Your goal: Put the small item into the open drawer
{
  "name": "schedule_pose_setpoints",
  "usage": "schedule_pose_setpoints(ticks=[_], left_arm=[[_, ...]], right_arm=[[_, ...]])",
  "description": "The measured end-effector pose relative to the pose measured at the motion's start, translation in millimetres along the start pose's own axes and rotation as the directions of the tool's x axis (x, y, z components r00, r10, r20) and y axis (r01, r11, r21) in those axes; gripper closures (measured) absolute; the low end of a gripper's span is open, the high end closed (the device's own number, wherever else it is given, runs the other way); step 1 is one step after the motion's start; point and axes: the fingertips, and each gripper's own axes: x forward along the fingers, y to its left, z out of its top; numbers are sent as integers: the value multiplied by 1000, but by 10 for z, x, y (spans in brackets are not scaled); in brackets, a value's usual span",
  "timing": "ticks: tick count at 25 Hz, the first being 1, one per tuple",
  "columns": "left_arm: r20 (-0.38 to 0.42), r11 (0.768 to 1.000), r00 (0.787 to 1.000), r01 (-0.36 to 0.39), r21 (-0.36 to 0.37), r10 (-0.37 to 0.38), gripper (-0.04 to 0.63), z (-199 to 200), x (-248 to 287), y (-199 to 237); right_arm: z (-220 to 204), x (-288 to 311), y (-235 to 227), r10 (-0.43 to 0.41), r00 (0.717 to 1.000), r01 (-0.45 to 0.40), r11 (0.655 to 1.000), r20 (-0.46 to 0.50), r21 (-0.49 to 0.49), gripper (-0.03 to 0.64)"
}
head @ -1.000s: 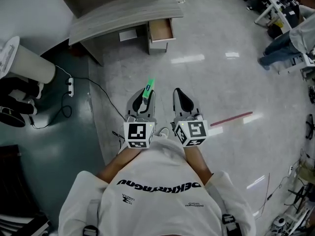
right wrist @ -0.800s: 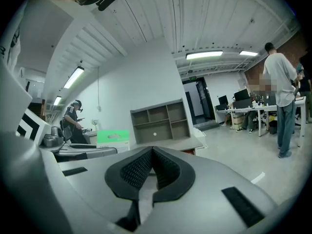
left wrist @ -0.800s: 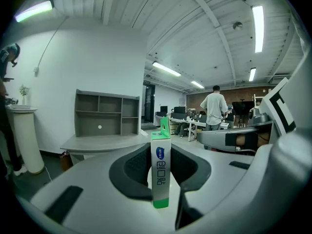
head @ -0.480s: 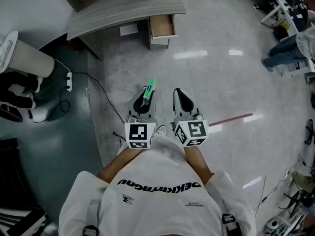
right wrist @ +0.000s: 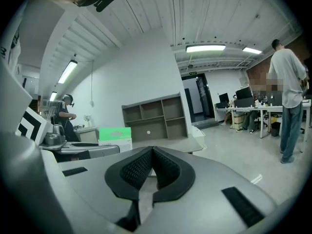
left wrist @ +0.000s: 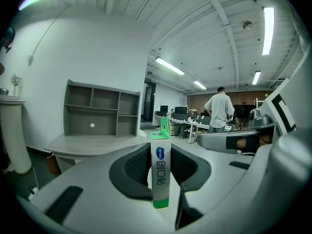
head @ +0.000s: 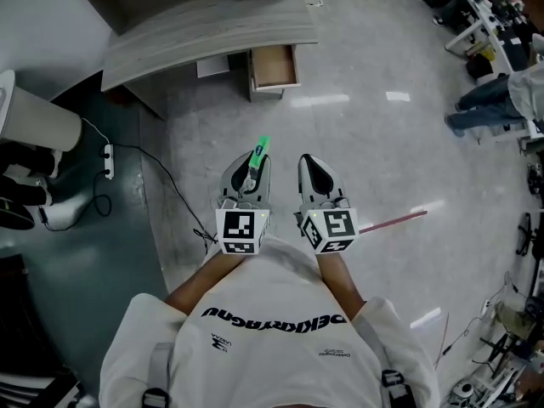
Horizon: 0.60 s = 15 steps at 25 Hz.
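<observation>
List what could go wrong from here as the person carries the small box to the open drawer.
1. The box sticks out past the tips of the left tool, so it might tilt or slip on the way.
2. The drawer is small and sits under the desk edge; the box could catch there.
3. A cable trails across the floor on the left, a possible trip.

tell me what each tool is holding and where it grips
Left tool clamps the small box by its sides, mid-body, green top end past the tips. Right tool: shut, empty.
</observation>
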Motion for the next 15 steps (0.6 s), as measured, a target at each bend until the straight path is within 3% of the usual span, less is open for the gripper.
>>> schedule_pose_setpoints(ticks=[15], left_arm=[[-42,995,995,92,-27,-93,500,487,1686,1176]], right_arm=[[669,1904,-446,-71,997,71,997,-16,2,584]])
